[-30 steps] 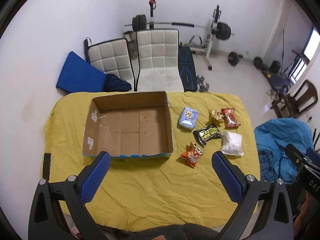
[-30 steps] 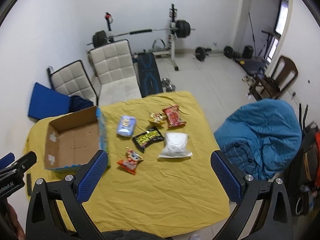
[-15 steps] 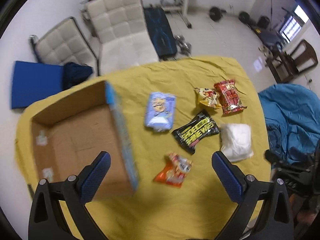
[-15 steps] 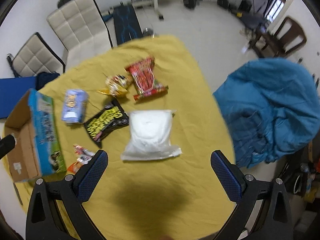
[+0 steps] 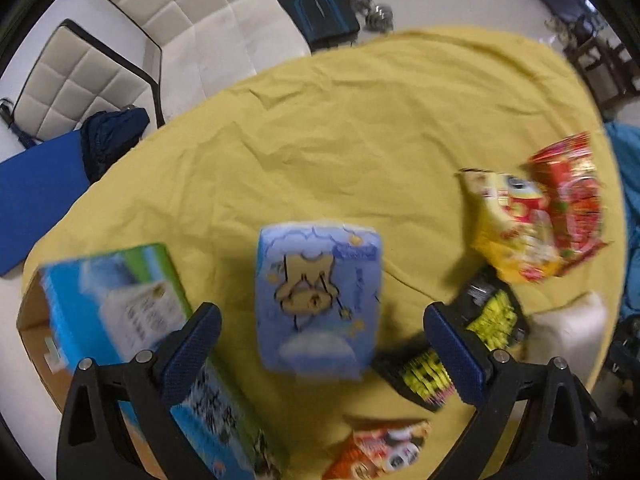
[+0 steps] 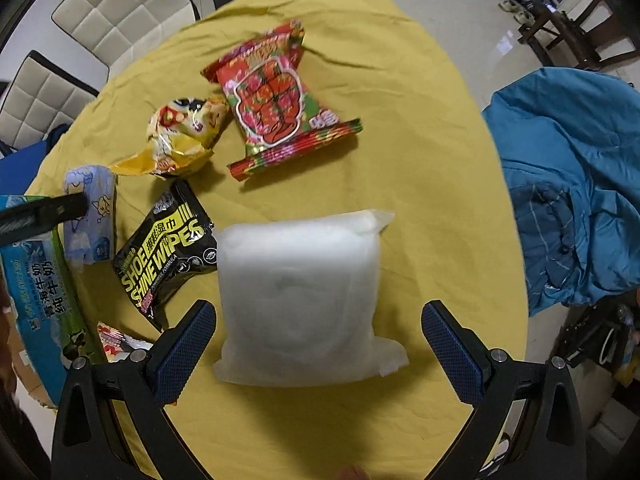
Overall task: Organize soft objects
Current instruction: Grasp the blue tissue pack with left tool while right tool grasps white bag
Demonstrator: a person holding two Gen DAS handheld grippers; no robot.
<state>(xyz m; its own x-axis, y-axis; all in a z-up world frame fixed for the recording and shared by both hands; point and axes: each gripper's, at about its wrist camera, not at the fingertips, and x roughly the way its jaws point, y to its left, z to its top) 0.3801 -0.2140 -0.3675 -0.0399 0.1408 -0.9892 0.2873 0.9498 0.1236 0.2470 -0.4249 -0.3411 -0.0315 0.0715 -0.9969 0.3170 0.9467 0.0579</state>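
Yellow cloth (image 5: pixel 320 132) covers the table, and all the soft packs lie on it.

At 9 o'clock in the left view sits the box (image 5: pixel 120 312), open on top, with nothing soft seen in it. Just to its right is the blue pack (image 5: pixel 318 304), with a little bear on it. The left gripper (image 5: pixel 320 352) hangs over this pack with its fingers wide apart, one on each side, holding nothing. This view is blurry, so I cannot tell if the fingers touch the cloth.

I think the job now is to grab two packs at once. The left gripper should come straight down, keep the blue pack in the middle, then squeeze gently. It must stay off the box wall at 8 o'clock.

At 3 o'clock from the blue pack is the black pack (image 6: pixel 168 248), and at 6 o'clock from that, an orange pack (image 5: pixel 380 452).

In the right view the white bag (image 6: pixel 300 300) lies in the middle. The right gripper (image 6: pixel 316 348) is over it, fingers spread wide on both sides, empty. The bag looks puffy and smooth, so it may slip. Go low and pinch the fat middle, not the thin edge.

At 12 o'clock from the bag are the yellow pack (image 6: pixel 184 136) and the red pack (image 6: pixel 276 96), touching each other.
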